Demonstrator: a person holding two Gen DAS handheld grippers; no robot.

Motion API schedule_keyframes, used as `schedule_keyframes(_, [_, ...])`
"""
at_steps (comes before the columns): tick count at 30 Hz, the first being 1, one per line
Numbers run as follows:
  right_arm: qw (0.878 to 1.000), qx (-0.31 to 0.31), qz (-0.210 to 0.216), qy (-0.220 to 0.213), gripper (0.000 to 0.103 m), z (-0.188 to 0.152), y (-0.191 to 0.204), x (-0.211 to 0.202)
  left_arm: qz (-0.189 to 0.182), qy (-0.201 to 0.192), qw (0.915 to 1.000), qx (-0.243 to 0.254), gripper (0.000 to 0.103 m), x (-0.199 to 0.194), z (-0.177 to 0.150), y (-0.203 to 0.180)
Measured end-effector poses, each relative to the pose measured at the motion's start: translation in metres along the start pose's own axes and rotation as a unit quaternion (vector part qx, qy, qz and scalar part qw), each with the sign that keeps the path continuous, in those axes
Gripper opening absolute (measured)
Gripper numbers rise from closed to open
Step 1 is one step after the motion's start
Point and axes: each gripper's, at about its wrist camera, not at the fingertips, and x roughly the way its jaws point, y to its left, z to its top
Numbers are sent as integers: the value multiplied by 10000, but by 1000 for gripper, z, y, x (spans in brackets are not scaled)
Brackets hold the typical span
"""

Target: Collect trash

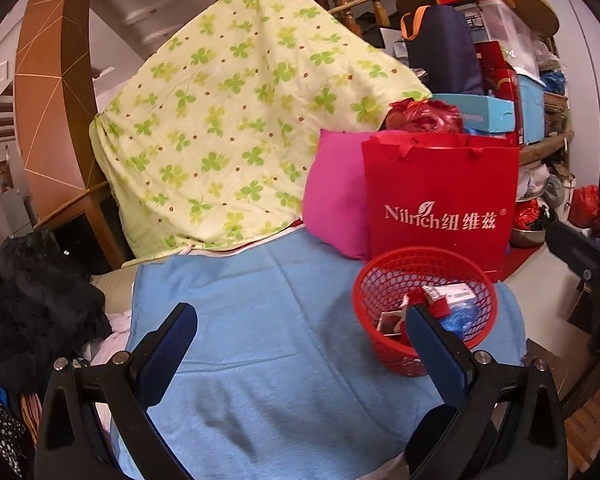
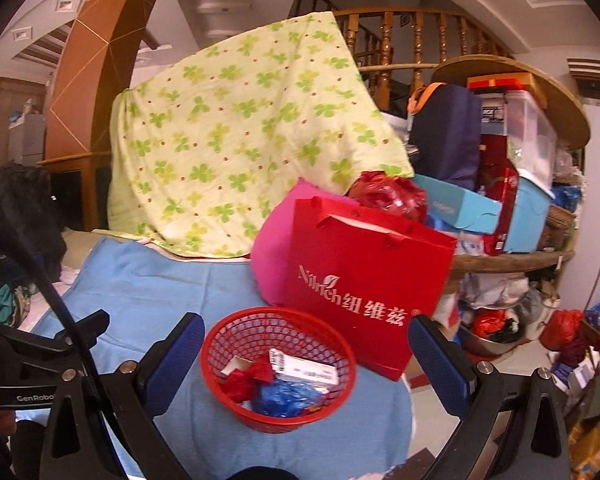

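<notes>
A round red mesh basket [image 1: 384, 344] [image 2: 236, 332] sits on a light blue blanket [image 1: 260, 340] [image 2: 148, 292]. Inside it lie a white carton [image 2: 304, 368], red crumpled wrappers [image 2: 246, 380] and a blue crumpled plastic piece [image 2: 288, 398]. My left gripper [image 1: 300, 320] is open over bare blanket, its right finger in front of the basket's near side. My right gripper [image 2: 306, 340] is open, hovering above the basket with nothing between its fingers. In the right wrist view the left gripper's body shows at the far left.
A red paper bag [image 1: 440, 200] [image 2: 364, 280] stands just behind the basket, a pink cushion [image 1: 332, 200] beside it. A green clover-print quilt [image 1: 228, 120] drapes behind. Cluttered round shelves [image 2: 512, 260] with boxes stand at right, black clothing [image 1: 32, 300] at left.
</notes>
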Motion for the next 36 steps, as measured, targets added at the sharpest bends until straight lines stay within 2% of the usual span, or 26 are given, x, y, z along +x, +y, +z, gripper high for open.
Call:
schedule_keyframes(17, [9995, -152, -263, -68, 103, 1, -5, -21, -108, -69, 9999, -23, 103, -23, 5, -8])
schedule_keyframes(36, [9995, -157, -284, -13, 103, 0, -9, -26, -168, -84, 9998, 49, 103, -29, 3, -14])
